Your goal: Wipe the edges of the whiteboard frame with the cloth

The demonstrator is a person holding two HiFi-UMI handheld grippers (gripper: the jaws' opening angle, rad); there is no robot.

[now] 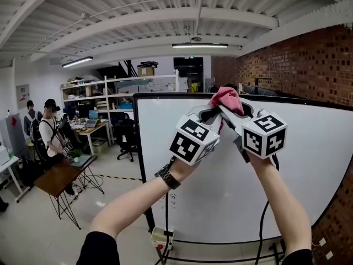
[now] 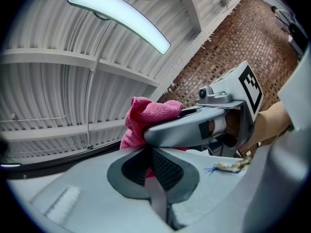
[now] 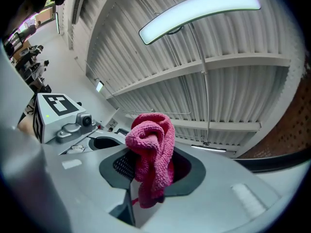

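The pink cloth (image 1: 227, 97) is held up in front of the top edge of the whiteboard frame (image 1: 165, 96), with both grippers meeting at it. My right gripper (image 1: 233, 108) is shut on the cloth (image 3: 153, 135), which bunches up above its pads and hangs a little below them. My left gripper (image 1: 212, 112) comes in from the left. In the left gripper view its jaws (image 2: 151, 155) are closed, with a sliver of the cloth (image 2: 146, 113) between the pads. The right gripper's finger (image 2: 194, 127) crosses just above them. The white board surface (image 1: 220, 203) fills the space below.
A brick wall (image 1: 298, 65) runs along the right. At the left, people (image 1: 49, 131) stand by a wooden desk (image 1: 60, 175), with shelves (image 1: 110, 93) behind. A small white box (image 1: 161, 237) sits at the whiteboard's foot. Ceiling lights (image 1: 199, 45) hang overhead.
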